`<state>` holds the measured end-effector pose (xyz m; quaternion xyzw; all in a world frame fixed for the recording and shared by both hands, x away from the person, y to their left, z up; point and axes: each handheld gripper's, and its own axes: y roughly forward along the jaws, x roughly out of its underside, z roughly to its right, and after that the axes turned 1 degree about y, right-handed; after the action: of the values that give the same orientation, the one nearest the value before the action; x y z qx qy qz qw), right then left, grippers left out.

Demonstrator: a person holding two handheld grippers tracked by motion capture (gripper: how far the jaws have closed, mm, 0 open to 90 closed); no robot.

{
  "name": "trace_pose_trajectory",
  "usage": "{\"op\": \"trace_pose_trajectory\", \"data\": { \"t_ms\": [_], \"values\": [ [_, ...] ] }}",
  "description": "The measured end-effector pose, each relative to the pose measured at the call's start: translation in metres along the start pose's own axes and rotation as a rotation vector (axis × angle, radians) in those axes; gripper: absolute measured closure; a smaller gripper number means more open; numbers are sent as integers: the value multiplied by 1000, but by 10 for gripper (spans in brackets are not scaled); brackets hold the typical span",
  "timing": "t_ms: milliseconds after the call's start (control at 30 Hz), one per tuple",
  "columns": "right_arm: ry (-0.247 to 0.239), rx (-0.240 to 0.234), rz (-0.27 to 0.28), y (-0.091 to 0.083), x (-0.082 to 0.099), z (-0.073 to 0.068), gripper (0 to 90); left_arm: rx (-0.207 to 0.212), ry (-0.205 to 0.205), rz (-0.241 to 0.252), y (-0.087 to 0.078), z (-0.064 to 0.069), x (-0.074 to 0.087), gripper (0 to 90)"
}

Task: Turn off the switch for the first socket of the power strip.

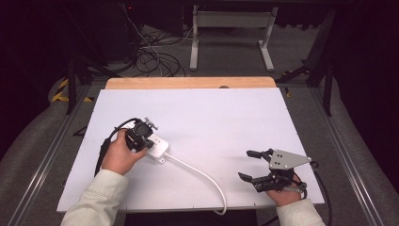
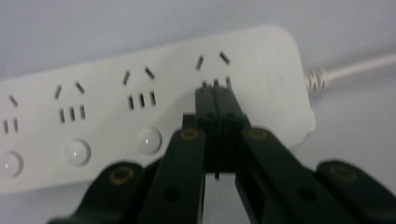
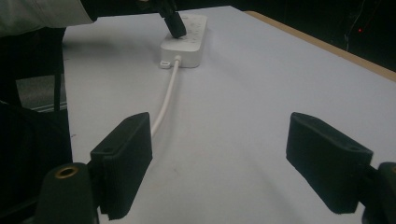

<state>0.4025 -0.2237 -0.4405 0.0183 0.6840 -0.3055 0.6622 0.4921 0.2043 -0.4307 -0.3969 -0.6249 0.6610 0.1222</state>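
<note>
Jaws first: the left gripper (image 2: 215,100) has its two black jaws pressed flat together with nothing between them, and the tips sit right on the top face of the white power strip (image 2: 140,107), at the three-slot socket nearest the cord end. Can't tell if they're pushing down or only touching. The right gripper (image 3: 219,163) is spread wide, jaws well apart, nothing in them.

The power strip lies flat on the left-centre part of the white table (image 1: 211,117), close to the person's side. In the high view most of the strip (image 1: 157,148) is hidden under the left hand (image 1: 120,153) and the left gripper, so only its cord end sticks out, pointing toward the right and a bit toward the near edge. Its long axis runs diagonally from there back under the hand. In the left gripper view you get sockets in a row along the length, each with a round button next to it, three buttons visible.

The white cable (image 1: 202,176) leaves the short end of the strip, runs across the table toward the near edge, then curves off it around the middle. From the right gripper view the cable (image 3: 166,100) comes straight toward the camera and passes just beside the left-hand jaw.

The right gripper (image 1: 256,169) sits near the table's near right corner, well apart from the strip, jaws pointing left.
</note>
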Motion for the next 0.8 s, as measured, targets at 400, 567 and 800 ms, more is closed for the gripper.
{"op": "trace_pose_trajectory", "data": {
  "t_ms": [400, 567, 800],
  "values": [
    [4, -6, 3, 0, 1, 1, 230, 68, -44, 39, 0, -9, 8, 900],
    [3, -7, 0, 1, 1, 1, 230, 76, -61, 53, 0, -10, 10, 900],
    [7, -9, -2, 1, 1, 1, 229, 81, -77, 70, 0, -10, 12, 900]
  ]
}}
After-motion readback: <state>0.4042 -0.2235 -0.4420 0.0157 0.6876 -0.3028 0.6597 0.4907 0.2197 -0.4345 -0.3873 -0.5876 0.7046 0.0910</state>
